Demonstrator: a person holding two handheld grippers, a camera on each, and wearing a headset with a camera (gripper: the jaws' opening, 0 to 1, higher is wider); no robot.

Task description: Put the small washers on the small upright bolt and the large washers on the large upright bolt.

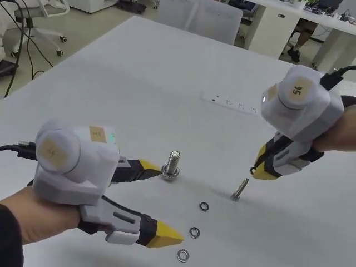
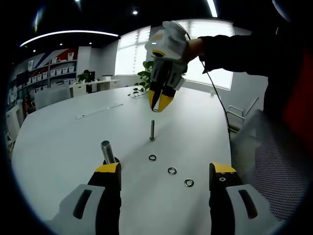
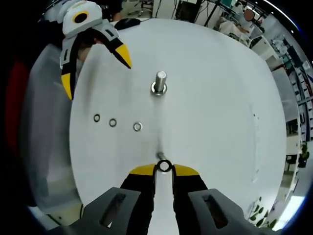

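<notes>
White tabletop point(image 1: 111, 100) stretches away toward an office room, where rolling chairs point(image 1: 41, 14) stand on a pale floor at about eleven o'clock. A flat power strip point(image 1: 231, 104) lies on the far part of the top. Near the middle of the head view stands the large bolt point(image 1: 173, 164), upright, silvery and threaded, with a wider collar at its foot. The small bolt point(image 1: 240, 189) stands at about four o'clock from it, thin and leaning a little in this view. Three loose washers point(image 1: 194, 232) lie flat in a row running toward seven o'clock from the small bolt, apart from one another; whether they are small or large I cannot tell. The right gripper point(image 1: 258, 171) hangs just above the small bolt, its jaws pinched on a dark ring washer point(image 3: 165, 166). The left gripper point(image 1: 158, 201) is spread wide and holds nothing, with one tip just beside the large bolt at nine o'clock and the other near the closest loose washers.
</notes>
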